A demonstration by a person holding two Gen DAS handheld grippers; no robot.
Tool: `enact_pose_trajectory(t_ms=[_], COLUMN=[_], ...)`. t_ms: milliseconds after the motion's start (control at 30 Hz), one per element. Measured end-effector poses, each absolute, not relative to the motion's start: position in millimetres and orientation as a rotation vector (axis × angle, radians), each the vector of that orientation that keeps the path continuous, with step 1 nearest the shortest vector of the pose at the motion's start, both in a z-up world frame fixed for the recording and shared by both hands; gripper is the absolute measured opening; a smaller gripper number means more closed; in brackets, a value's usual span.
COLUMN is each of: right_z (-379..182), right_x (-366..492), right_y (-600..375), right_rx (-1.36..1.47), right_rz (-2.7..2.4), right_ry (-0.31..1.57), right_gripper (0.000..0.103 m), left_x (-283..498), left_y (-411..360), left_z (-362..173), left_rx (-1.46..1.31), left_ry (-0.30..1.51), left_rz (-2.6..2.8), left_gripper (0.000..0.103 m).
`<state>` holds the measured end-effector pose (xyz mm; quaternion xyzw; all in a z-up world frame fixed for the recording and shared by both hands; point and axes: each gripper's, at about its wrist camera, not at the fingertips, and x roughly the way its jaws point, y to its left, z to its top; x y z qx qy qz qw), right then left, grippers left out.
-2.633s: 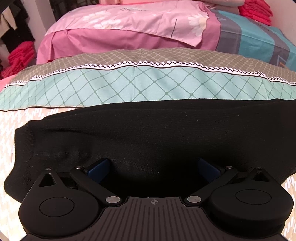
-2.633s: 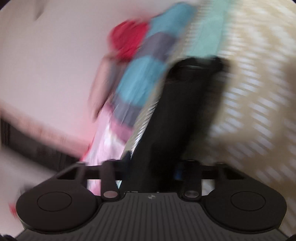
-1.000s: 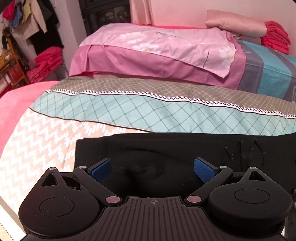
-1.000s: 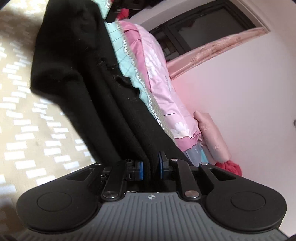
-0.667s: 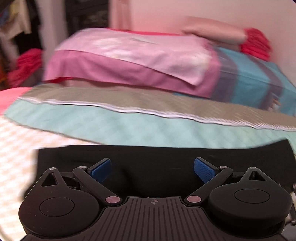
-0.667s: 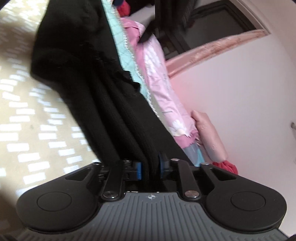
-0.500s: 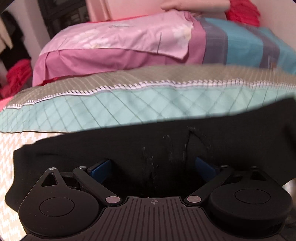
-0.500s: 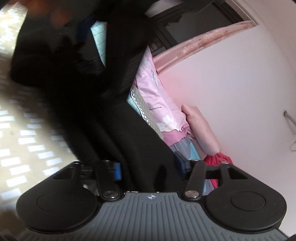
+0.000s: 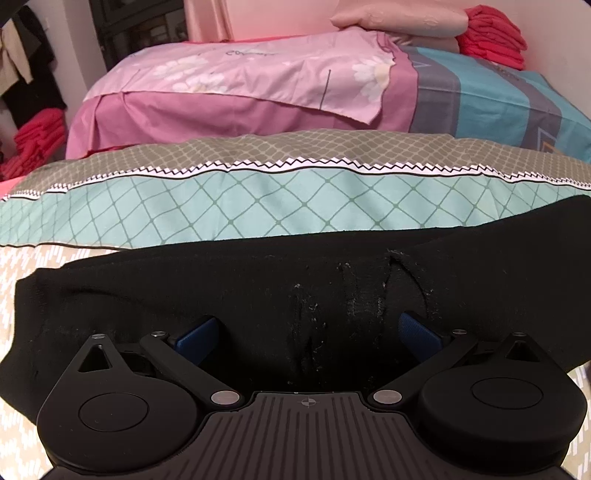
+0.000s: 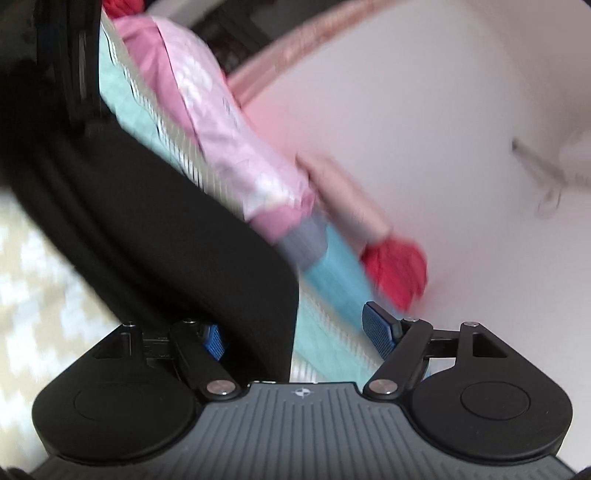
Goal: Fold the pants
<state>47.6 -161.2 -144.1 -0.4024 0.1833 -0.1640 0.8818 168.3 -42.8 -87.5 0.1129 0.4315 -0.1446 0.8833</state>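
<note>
The black pants (image 9: 221, 288) lie folded lengthwise across the patterned bedspread (image 9: 258, 206), filling the lower part of the left wrist view. My left gripper (image 9: 308, 336) is open, low over the pants near a frayed patch (image 9: 369, 291), its blue pads wide apart. In the blurred right wrist view the pants (image 10: 155, 229) run from upper left down between the fingers. My right gripper (image 10: 295, 332) is open and grips nothing.
A pink floral sheet (image 9: 258, 70) and a blue-grey striped cover (image 9: 498, 99) lie behind on the bed. Red folded clothes (image 9: 491, 40) and a pink pillow (image 9: 399, 18) sit at the far end. More red clothes (image 9: 37, 136) are stacked at left.
My right gripper was shut on the pants' end and has opened, letting it go. My left gripper has dropped lower over the pants and stayed open.
</note>
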Motion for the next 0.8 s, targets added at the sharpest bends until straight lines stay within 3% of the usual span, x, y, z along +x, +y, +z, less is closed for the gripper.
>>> enact_pose_trajectory(t_ms=[167,267,367,433,500,567,667,800], right_z=[-148,-123,-138,-149,-139,-124,-123,-104], right_x=[71,77,66,60,68,69,56,24], right_y=[-185,-235,-201,-196,-229,-247,-225,-225], right_rx=[-0.914,-0.577,-0.779,-0.833,-0.627,-0.469,-0.676,-0.713], right_rz=[-0.325,-0.387,-0.326,-0.268,-0.361,-0.338,-0.215,-0.030], right_ry=[0.388,0.504,0.465,0.457,0.529,0.568,0.559,0.536], right_gripper=[0.080,0.086,0.070,0.070,0.084,0.084,0.083,0.092], left_x=[167,166,164,165,166,167,168,170], left_y=[-44,-45,-46,-45,-45,-45,-45,-46], left_z=[-87,-87,-89,-90,-89,-88,-89,-88], left_rx=[0.257,0.259,0.263,0.255,0.258,0.263,0.257,0.253], left_ry=[0.891,0.894,0.882,0.886,0.890,0.893,0.900,0.915], left_rz=[-0.304,-0.319,-0.312,-0.312,-0.318,-0.322,-0.323,-0.317], left_gripper=[0.103,0.103,0.103,0.103,0.103,0.103,0.103,0.103])
